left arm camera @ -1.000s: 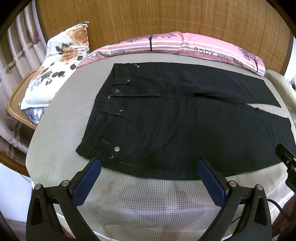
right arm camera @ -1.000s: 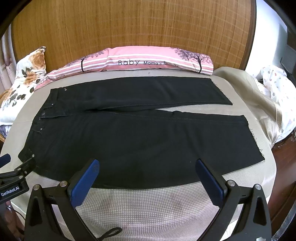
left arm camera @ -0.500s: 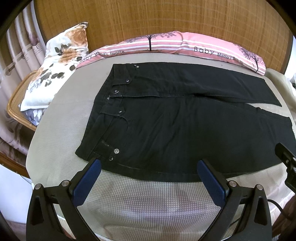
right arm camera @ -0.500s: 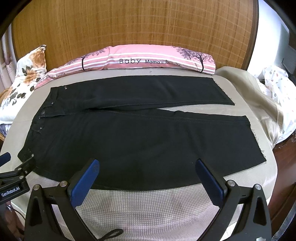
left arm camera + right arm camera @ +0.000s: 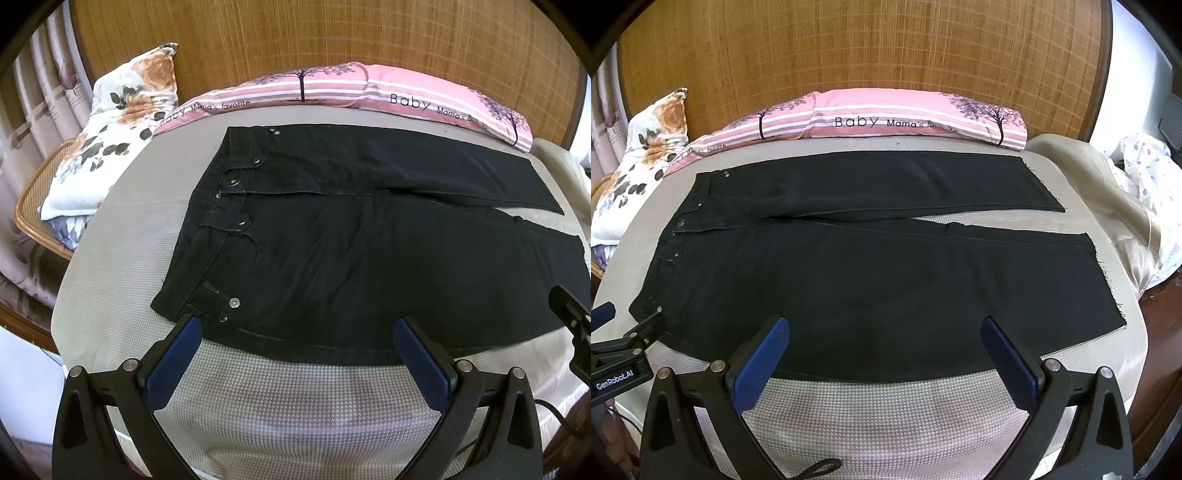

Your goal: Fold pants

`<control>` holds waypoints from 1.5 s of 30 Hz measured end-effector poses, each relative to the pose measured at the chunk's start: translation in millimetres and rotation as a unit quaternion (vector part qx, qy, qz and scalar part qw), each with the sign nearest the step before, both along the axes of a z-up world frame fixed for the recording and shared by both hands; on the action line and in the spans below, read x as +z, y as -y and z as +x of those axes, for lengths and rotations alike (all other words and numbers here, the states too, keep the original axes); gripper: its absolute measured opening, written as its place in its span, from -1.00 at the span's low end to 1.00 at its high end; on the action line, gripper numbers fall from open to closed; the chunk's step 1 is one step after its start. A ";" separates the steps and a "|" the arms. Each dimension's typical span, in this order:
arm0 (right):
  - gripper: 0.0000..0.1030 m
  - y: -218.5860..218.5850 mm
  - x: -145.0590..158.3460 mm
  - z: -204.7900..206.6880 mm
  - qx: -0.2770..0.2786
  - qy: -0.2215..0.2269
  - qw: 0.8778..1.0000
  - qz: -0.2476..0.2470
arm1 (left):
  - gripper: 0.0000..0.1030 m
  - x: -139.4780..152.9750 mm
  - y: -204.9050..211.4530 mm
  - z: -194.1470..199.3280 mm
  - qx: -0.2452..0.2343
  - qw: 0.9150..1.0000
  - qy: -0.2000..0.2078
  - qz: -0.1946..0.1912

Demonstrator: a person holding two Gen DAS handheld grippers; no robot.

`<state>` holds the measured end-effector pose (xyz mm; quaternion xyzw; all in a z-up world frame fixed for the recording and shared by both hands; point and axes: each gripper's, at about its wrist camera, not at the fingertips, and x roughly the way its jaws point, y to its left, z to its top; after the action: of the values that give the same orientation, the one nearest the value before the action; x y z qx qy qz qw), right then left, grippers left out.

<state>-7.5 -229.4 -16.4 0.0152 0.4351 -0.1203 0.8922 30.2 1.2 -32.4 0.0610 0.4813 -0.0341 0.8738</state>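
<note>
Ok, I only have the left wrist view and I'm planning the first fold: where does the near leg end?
Observer: The near leg's hem lies flat on the bed cover, short of the bed's right side. Its cut edge is frayed.
Operator: And the right claw?
Observer: The right claw is open and holds nothing. It sits at the near edge of the pants, around mid-leg.
Operator: Anything past the hems?
Observer: A beige blanket is bunched just right of them.
</note>
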 end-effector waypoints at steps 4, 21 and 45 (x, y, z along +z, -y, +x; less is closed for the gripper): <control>1.00 -0.2 0.0 0.8 -0.001 -0.002 1.000 -0.002 | 1.00 -0.1 -0.6 0.3 0.000 1.000 0.000 0.000; 1.00 22.1 -3.5 42.4 0.025 -0.024 0.998 0.058 | 1.00 17.9 -57.5 68.0 0.048 0.997 0.010 -0.054; 1.00 27.6 -40.5 177.2 0.052 -0.046 0.986 0.155 | -0.09 -44.0 -154.8 328.8 0.034 0.941 -0.102 -0.322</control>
<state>169.8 -257.0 -56.9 0.1253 0.4888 -0.0059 0.8633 359.0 156.0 -76.4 -0.2439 0.5332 -0.1636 0.7934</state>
